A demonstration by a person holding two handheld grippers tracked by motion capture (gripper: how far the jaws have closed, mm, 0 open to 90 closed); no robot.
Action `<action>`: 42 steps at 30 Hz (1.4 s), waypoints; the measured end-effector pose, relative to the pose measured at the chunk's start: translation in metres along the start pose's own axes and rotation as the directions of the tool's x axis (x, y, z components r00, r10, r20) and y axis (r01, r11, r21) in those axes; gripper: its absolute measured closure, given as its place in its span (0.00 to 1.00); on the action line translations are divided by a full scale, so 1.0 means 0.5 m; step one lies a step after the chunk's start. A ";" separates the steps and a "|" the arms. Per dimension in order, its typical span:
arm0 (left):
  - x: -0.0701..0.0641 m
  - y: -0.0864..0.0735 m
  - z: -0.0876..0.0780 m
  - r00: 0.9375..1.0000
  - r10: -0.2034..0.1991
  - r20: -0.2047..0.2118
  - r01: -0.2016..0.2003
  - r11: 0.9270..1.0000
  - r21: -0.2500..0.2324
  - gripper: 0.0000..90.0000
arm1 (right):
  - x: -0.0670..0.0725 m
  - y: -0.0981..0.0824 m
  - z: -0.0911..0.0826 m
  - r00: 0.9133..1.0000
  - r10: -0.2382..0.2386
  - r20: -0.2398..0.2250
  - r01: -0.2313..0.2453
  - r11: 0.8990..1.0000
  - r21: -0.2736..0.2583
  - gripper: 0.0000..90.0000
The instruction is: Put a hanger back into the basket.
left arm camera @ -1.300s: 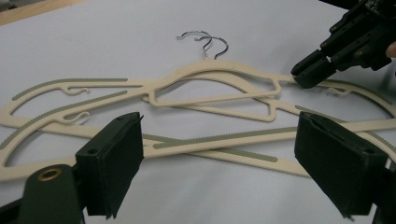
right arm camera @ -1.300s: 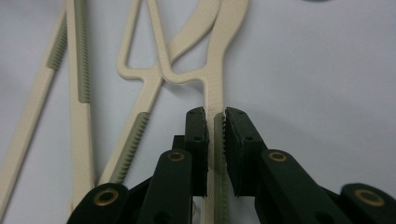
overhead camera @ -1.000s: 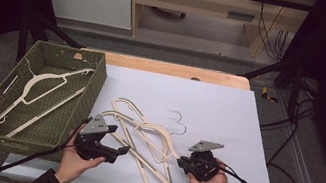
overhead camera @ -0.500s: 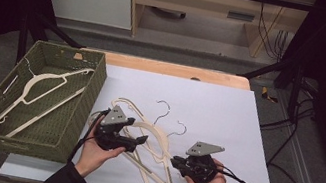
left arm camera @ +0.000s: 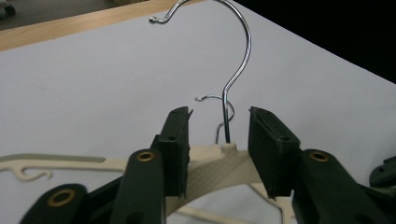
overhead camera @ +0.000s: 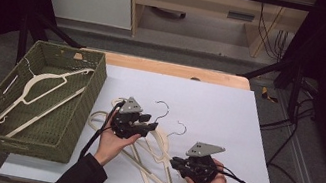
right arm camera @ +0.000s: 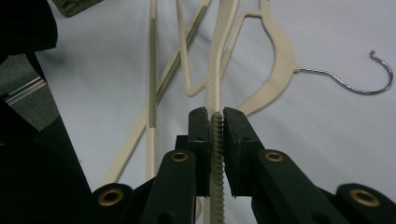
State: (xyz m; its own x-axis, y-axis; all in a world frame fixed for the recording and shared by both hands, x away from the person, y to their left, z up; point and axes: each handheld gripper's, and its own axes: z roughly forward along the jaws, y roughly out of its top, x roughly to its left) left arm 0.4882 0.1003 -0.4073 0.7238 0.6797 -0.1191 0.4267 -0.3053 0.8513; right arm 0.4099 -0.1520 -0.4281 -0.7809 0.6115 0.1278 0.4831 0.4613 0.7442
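My right gripper pinches the ridged bar of a cream hanger. My left gripper stands spread astride a hanger neck (metal hook rising between), right of the green wicker basket.

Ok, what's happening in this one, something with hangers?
A person holds a gripper in each hand over a pile of cream hangers on the white table. The left gripper is open, its jaws on either side of one hanger's neck below the metal hook. The right gripper is shut on the ridged bar of a hanger. One more cream hanger already lies in the green wicker basket at the left.
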 end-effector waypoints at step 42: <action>-0.024 0.001 -0.104 0.993 0.116 0.011 -0.115 0.990 -0.084 0.69 | -0.003 0.112 0.076 0.973 0.143 -0.181 -0.156 0.986 -0.061 0.96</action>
State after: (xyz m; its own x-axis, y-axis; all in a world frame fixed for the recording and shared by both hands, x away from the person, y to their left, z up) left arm 0.4515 0.1265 -0.3788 0.7744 0.6322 -0.0247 0.2936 -0.3246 0.8991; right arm 0.4530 -0.1028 -0.4116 -0.7627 0.5443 0.3494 0.5740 0.3205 0.7535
